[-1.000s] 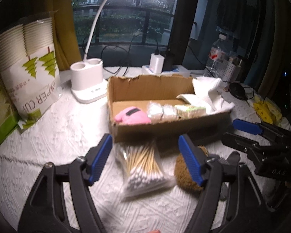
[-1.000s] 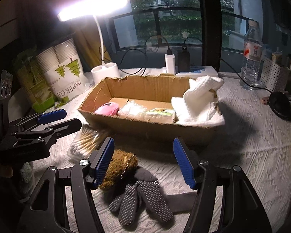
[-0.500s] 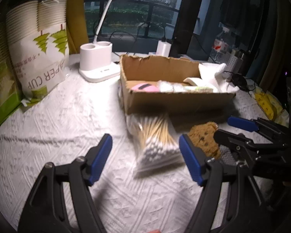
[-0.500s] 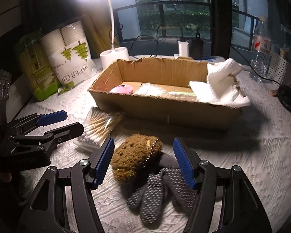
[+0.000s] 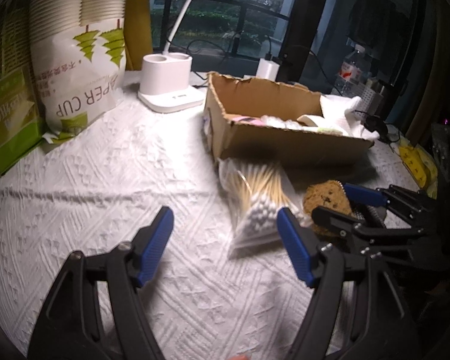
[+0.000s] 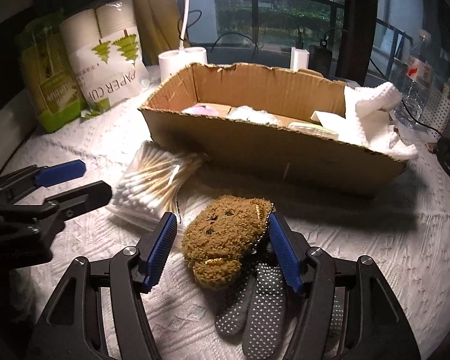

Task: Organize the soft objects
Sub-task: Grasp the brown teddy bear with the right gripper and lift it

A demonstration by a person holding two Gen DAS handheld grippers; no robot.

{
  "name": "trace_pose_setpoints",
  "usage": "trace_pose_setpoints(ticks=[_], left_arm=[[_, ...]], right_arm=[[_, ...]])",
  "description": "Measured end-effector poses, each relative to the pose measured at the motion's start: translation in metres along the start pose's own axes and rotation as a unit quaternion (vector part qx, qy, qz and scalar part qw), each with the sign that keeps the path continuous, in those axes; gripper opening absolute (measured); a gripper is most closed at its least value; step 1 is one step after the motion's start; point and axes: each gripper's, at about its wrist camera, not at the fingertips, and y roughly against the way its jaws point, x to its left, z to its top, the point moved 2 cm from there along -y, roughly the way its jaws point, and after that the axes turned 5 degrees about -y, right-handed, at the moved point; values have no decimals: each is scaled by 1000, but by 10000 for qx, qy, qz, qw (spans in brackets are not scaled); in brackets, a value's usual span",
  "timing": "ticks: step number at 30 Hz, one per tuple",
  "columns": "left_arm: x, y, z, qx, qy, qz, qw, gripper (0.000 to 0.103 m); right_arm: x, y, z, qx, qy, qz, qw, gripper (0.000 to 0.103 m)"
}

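White tablecloth (image 6: pixel 360 255): cardboard box (image 6: pixel 255 150) ahead partly filled; plush bear (image 6: pixel 225 240) between spread right gripper (image 6: pixel 223 252) jaws, ungripped; cotton swabs (image 5: pixel 261 207), glove (image 6: pixel 264 309) left; left gripper (image 5: pixel 225 240) spread, empty.

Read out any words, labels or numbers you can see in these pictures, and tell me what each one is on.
"PAPER CUP": on the paper cup bag, running sideways up it in the left wrist view.
Small line of characters above that: too small to read.
Print on the green package: blurred, unreadable.
Red label on the water bottle: too blurred to read.
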Motion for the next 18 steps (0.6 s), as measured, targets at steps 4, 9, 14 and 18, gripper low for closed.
trace_pose_setpoints(ticks=[4,9,14,18], left_arm=[[-1,-3,0,34,-12,12,10000,73],[-2,-11,1,111,-11,56,9999,73],[-8,-16,8,124,-38,65,9999,73],[-16,-21,15,144,-159,49,9998,73]], right_arm=[[-1,-3,-1,34,35,-14,10000,66],[-1,-6,-3,40,87,85,9999,61],[-6,-2,-3,26,9,314,9995,53],[-9,4,-2,-46,-75,523,9986,52]])
